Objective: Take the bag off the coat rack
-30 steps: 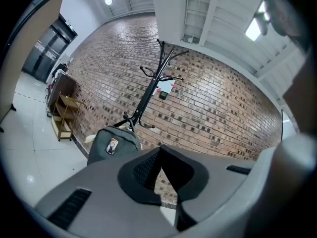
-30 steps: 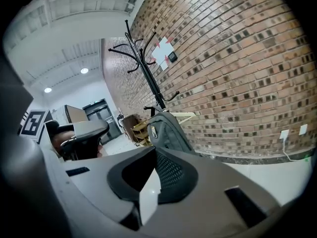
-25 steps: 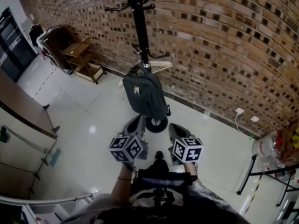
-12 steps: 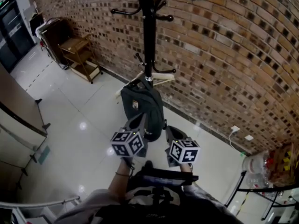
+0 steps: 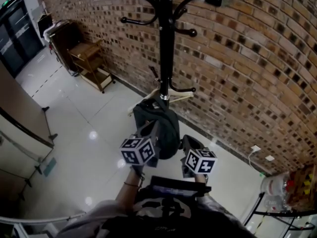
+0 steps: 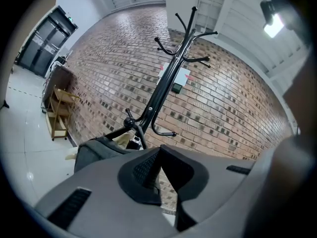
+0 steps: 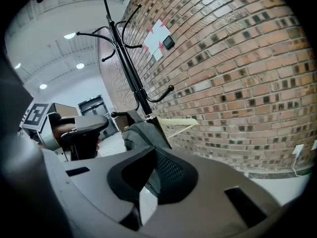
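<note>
A dark grey bag [image 5: 159,124] hangs low on the black coat rack [image 5: 164,43], in front of a brick wall. A pale wooden hanger [image 5: 174,97] sits just above it. My left gripper [image 5: 151,131] is shut and empty, its tip close in front of the bag's lower left side. To the right and slightly nearer me, my right gripper [image 5: 189,143] is also shut and empty. In the left gripper view the bag [image 6: 99,152] lies left of the jaws [image 6: 159,150]. The right gripper view has the bag [image 7: 141,133] just beyond the jaws [image 7: 151,152].
A wooden shelf unit [image 5: 91,63] stands against the wall at the far left, next to a dark door [image 5: 15,33]. A counter edge [image 5: 22,120] runs along the left. A wall socket with a cable [image 5: 255,149] and a small table [image 5: 292,195] are at the right.
Both grippers and the camera have moved closer to the coat rack. The bag now sits right in front of the gripper tips. Both jaws have stayed shut.
</note>
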The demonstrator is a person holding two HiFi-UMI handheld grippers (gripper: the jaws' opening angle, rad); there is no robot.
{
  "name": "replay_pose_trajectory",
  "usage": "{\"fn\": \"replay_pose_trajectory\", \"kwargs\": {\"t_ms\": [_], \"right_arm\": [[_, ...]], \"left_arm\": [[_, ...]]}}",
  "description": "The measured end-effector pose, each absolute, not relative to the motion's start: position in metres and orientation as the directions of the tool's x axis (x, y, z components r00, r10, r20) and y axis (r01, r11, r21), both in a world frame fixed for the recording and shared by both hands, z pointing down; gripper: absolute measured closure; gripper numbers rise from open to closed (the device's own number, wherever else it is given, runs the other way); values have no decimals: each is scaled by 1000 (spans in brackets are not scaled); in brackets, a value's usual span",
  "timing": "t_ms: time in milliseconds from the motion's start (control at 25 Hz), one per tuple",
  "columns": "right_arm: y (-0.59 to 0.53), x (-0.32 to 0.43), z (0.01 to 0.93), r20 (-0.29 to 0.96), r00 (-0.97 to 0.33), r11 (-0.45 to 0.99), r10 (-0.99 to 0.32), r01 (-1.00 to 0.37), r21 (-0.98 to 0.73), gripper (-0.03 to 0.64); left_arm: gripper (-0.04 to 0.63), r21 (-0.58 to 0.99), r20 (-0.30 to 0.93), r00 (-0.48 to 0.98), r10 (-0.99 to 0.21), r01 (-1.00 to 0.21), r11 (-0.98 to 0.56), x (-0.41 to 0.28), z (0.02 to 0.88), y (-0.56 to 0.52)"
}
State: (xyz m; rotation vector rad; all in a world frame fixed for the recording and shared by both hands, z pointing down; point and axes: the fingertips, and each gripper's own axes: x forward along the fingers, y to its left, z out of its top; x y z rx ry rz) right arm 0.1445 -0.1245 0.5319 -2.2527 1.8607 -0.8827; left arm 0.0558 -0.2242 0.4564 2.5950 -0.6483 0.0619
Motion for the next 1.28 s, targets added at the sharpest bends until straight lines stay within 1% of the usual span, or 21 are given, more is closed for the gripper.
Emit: {"fn": "replay_pose_trajectory", "kwargs": {"t_ms": [160,280,600,960,1000,1040,1160,1280], "right_arm": [[-142,144,526,359,68,-220,-931,-889,-402,609],[-153,146,526,374,44,-197,-926,-904,-380,609],[-192,159,528,397,-93,-59,-913,-933,-354,609],[-231,179,518,402,-270,142,-875,-937,-320,609],[-235,180,518,401,-286,161,-870,-934,-319,609],[-238,180,518,399,-301,177,-866,-931,-318,609],[-245,180,519,405,-340,218,-849,-923,-319,609],[-250,177,521,422,-371,258,-827,-918,-301,609]], "left_arm": [[588,430,197,877,-438,-479,-765,59,465,-235],[588,413,211,868,-449,-496,-764,66,467,-241],[588,461,200,814,-546,-569,-680,81,472,-268],[585,477,194,725,-661,-658,-582,94,471,-287],[531,484,199,723,-661,-659,-575,95,473,-288],[520,495,203,725,-658,-656,-570,97,475,-288],[515,523,202,717,-667,-655,-546,99,477,-289],[501,516,211,694,-689,-677,-524,97,478,-293]]}}
